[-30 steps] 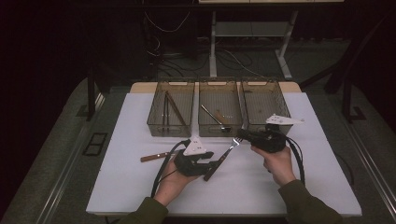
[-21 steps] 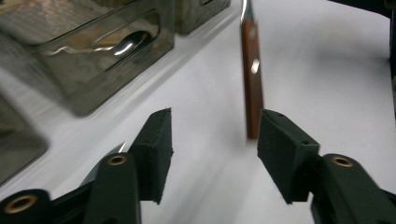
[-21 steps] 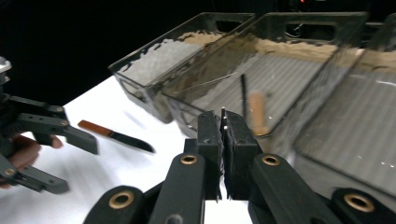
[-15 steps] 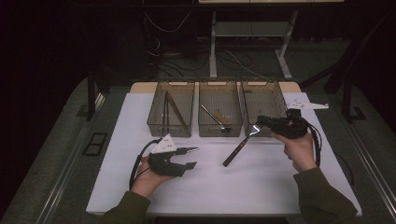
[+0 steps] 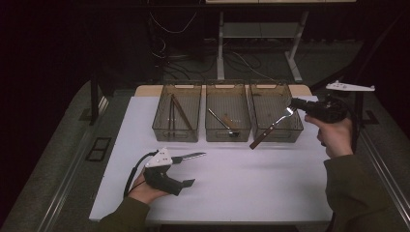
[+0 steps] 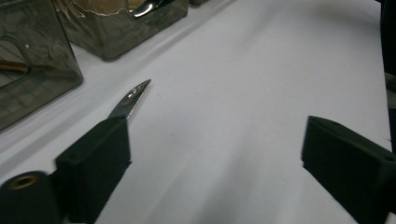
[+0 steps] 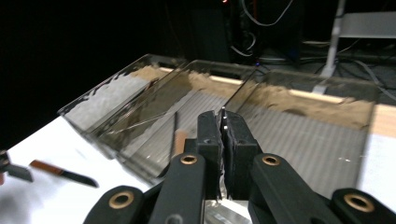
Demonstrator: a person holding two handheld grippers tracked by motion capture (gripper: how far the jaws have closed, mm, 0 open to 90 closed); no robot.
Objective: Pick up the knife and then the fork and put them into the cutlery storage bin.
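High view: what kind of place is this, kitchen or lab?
Likely a lab or recording bench, not a kitchen. A white-topped table stands in a dark room with loose cables on the floor behind it. Three clear bins hold sorted cutlery, and the person's hands work handheld grippers.

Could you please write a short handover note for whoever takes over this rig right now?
Left gripper: its jaws have just been opening and now stand wide, nothing between them; it sits low over the table.
Right gripper: shut on the fork at its head end, handle hanging down in front of the right bin.
Knife: lying on the table beside the left gripper, blade pointing right.
Done: chopsticks lie in the left bin and a utensil in the middle bin; the fork is lifted.
Left: probably drop the fork into the right bin, then sort the knife.
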